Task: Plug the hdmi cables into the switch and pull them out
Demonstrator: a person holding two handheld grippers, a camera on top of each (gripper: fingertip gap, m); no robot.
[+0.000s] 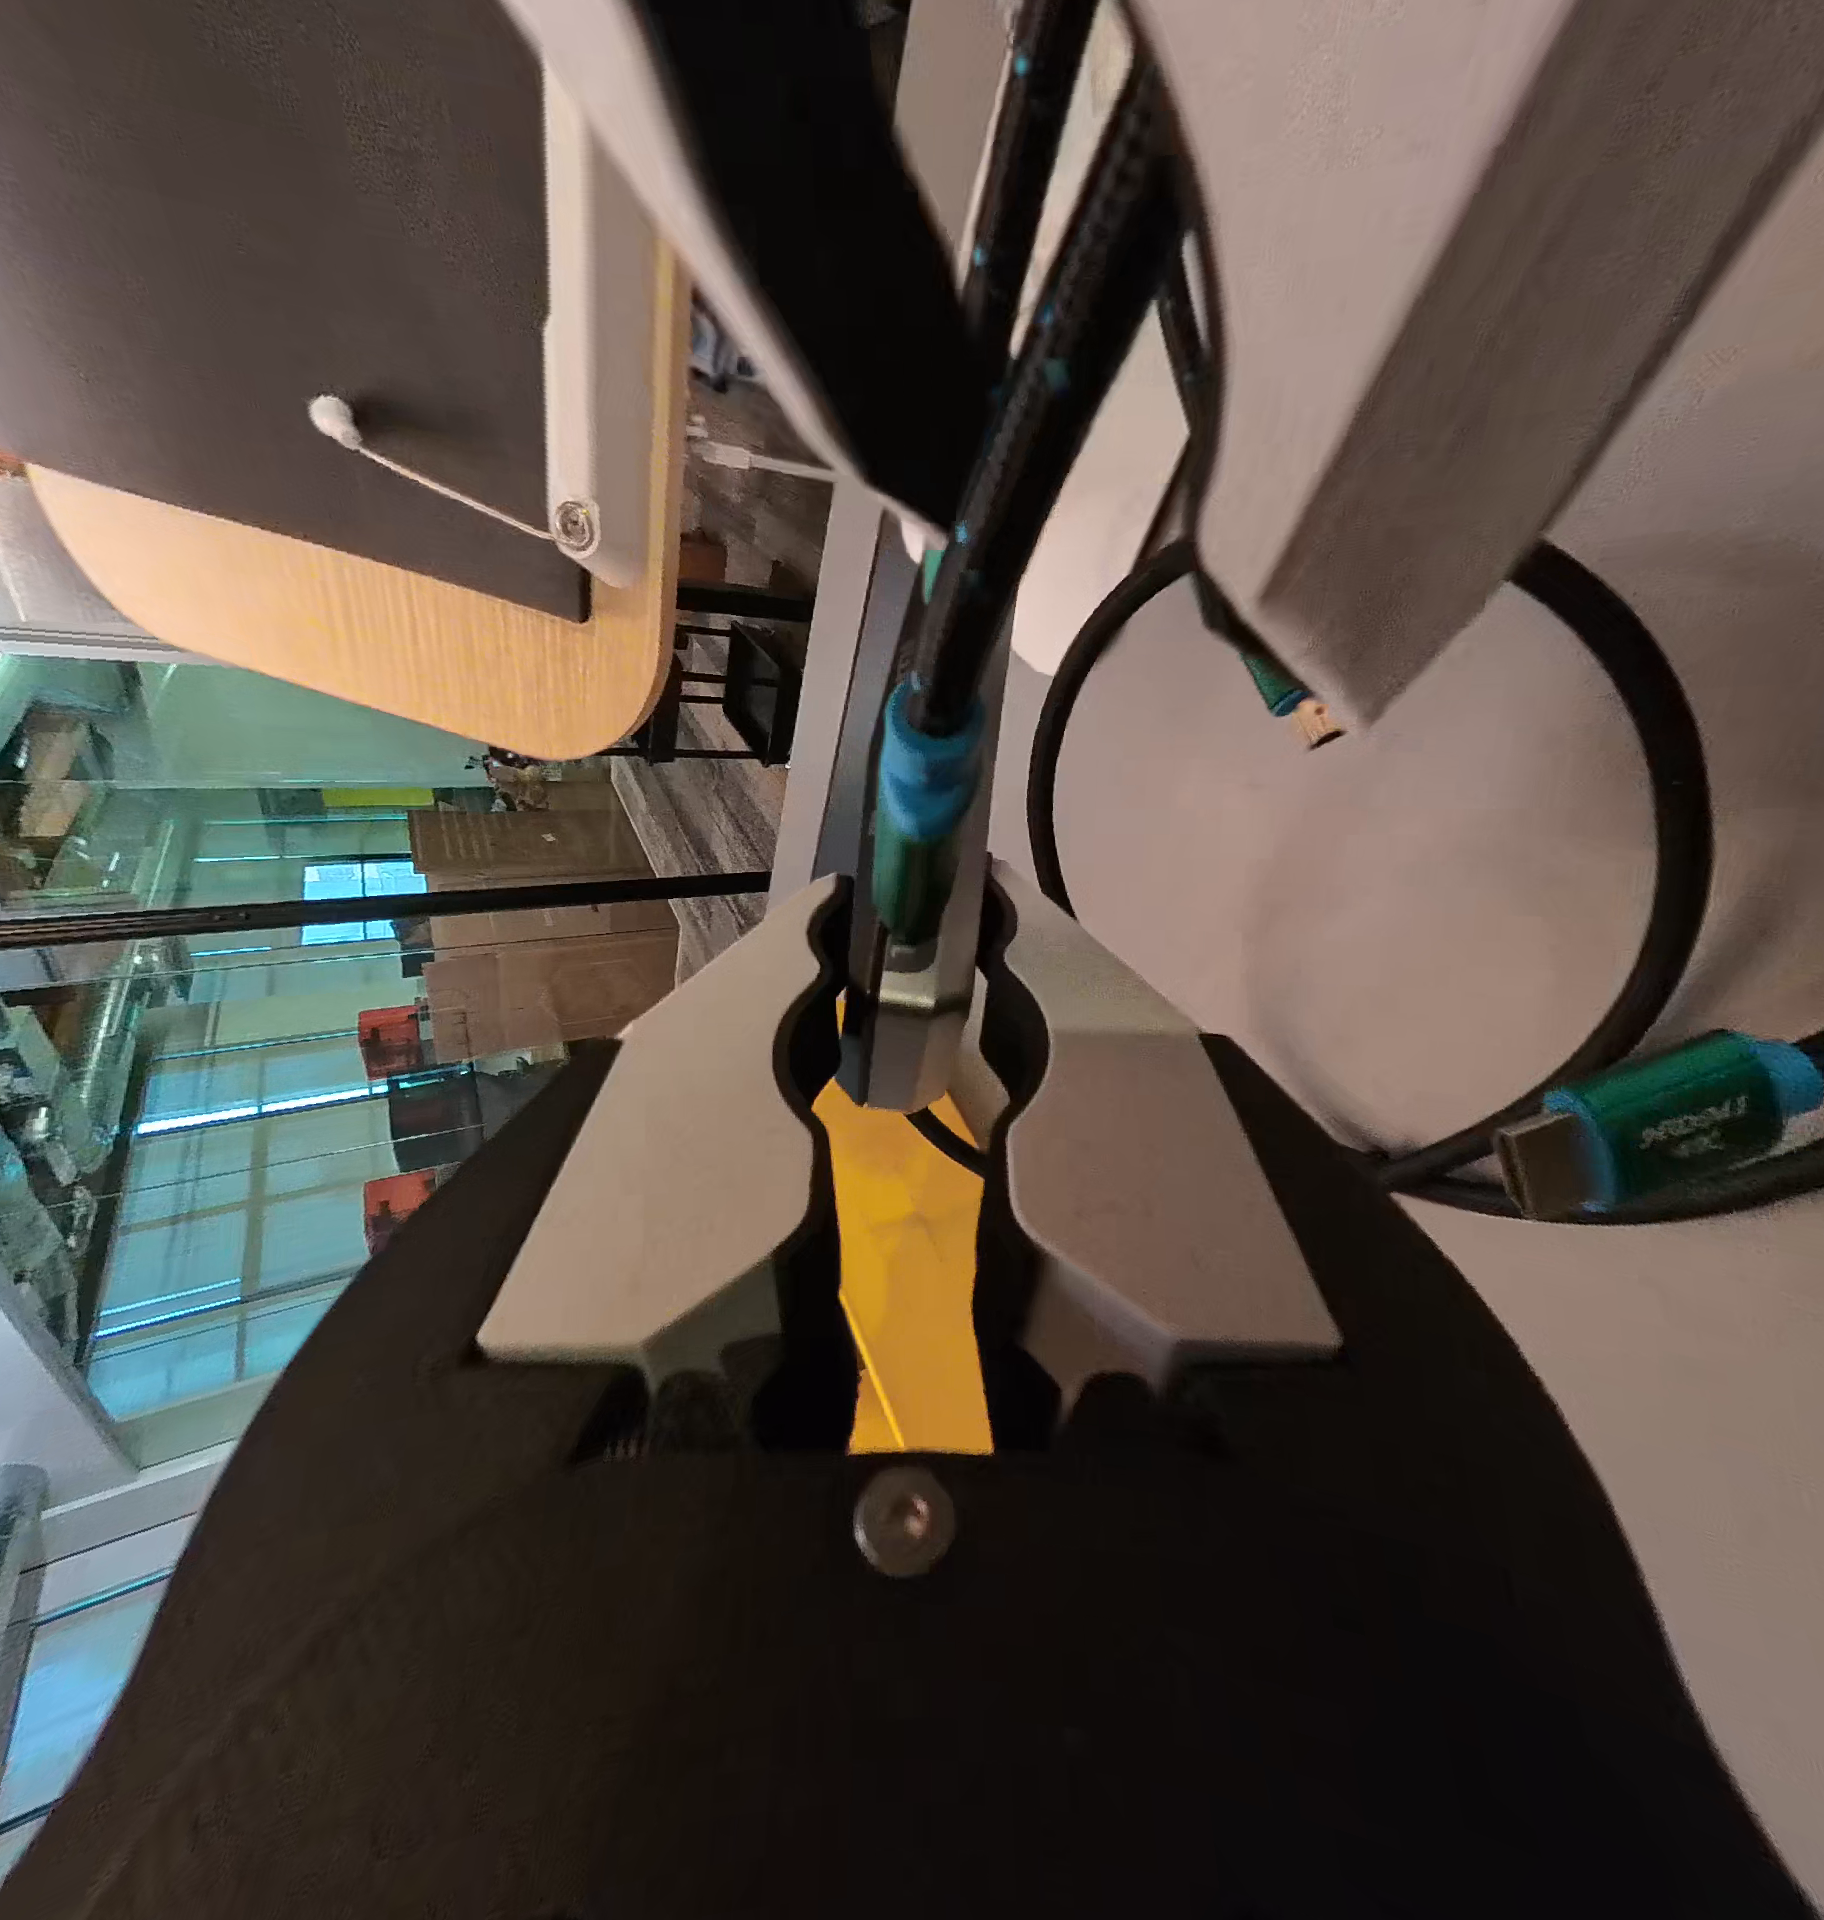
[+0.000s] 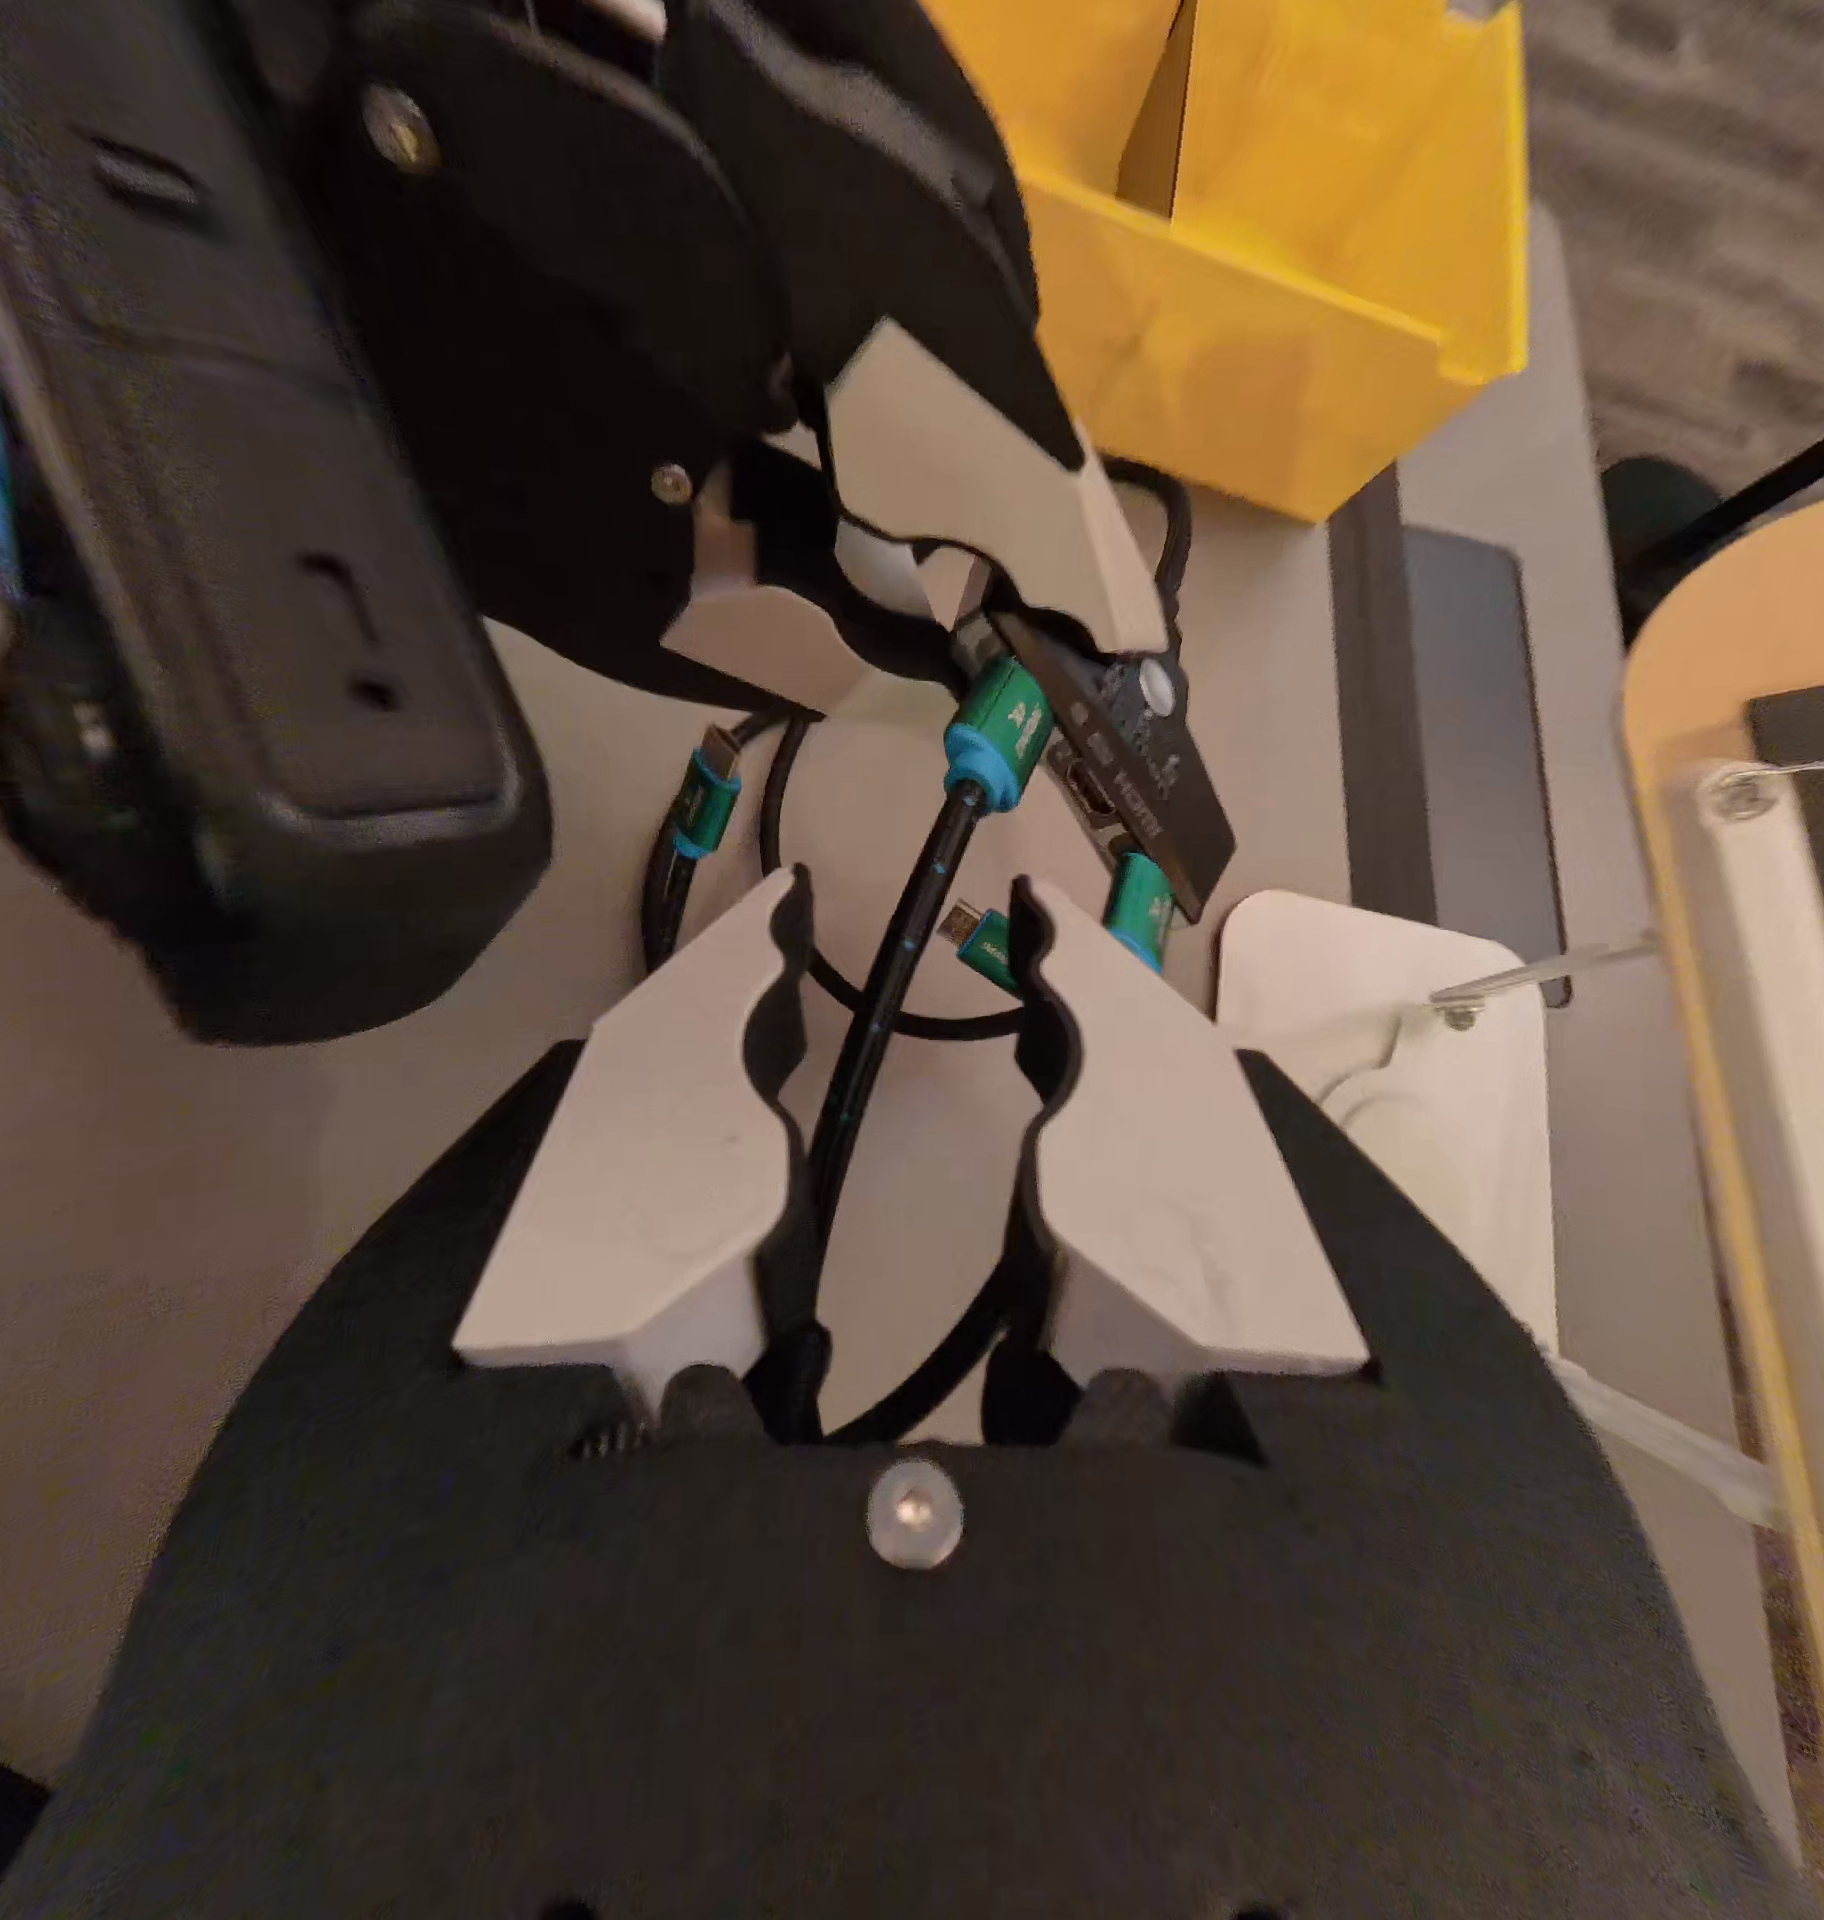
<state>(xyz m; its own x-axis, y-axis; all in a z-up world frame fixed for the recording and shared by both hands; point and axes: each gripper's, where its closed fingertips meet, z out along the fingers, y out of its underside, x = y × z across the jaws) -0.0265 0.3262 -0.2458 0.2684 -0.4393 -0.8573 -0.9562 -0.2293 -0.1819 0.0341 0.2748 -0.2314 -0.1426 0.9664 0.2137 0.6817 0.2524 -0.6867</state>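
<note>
Two cables [image 2: 991, 732] sit plugged into the switch [image 2: 1147, 769] clamped by the left tool [image 2: 975, 613]; one port is free, the right tool [image 2: 908, 914] released.

Light: warm, dim indoor light is falling on the pale grey counter [image 2: 534, 1049] | Daylight: glowing cool blue through the tall glass windows [image 1: 243, 1122] | Blur: smearing the black boxy device [image 2: 212, 582], upper left | Distortion: wide-angle lens is bending edges in both views
</note>
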